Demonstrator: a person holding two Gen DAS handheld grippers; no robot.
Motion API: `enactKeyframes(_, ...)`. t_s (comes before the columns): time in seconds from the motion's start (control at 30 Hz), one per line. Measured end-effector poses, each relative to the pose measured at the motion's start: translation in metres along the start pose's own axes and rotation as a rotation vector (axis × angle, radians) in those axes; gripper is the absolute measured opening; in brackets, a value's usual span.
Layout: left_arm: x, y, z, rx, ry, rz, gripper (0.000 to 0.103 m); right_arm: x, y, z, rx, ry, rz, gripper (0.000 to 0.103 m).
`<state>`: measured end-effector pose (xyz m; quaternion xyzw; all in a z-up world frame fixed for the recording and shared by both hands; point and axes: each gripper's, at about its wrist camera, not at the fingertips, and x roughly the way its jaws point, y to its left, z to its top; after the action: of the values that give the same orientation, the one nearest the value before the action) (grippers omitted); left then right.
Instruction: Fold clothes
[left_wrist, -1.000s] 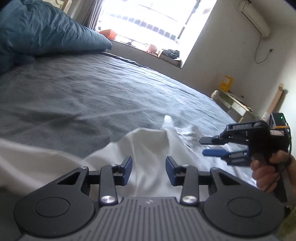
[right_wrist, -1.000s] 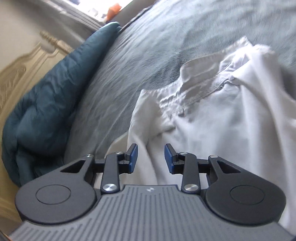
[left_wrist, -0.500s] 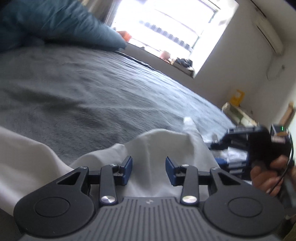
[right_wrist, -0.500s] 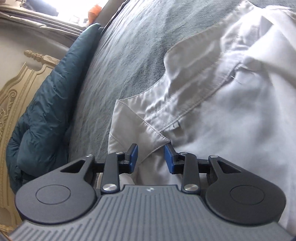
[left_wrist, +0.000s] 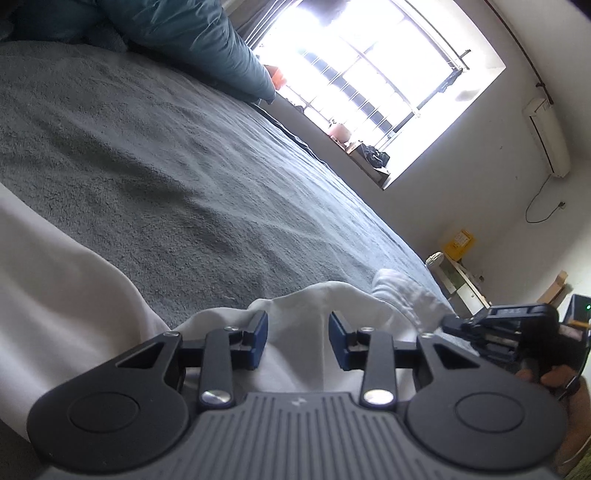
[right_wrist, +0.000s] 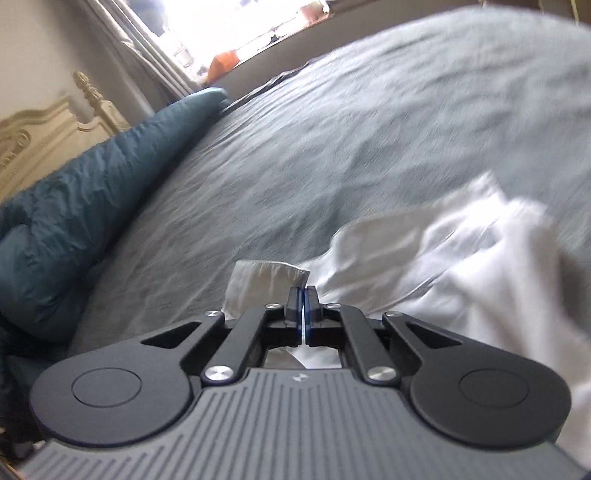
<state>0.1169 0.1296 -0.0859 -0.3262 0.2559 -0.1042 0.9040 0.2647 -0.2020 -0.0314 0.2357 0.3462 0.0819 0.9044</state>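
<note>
My right tool (right_wrist: 303, 295) is clamped tight on an edge of the white shirt (right_wrist: 436, 266), a corner of cloth sticking up past its fingertips. My left tool (left_wrist: 297, 341) stands partly open over a raised fold of the same shirt, pads not pressing it. The shirt lies rumpled on the grey bed (left_wrist: 177, 162), near the teal duvet (right_wrist: 85, 184) by the headboard (right_wrist: 33, 136).
</note>
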Motion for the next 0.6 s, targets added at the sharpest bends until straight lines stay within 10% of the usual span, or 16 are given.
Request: enactKeyframes(0.6,-0.004,0.006,0.001,-0.01,0.005,0.013,0.038,0.044,-0.028,-0.001,-0.026,0.036,-0.146,0.003)
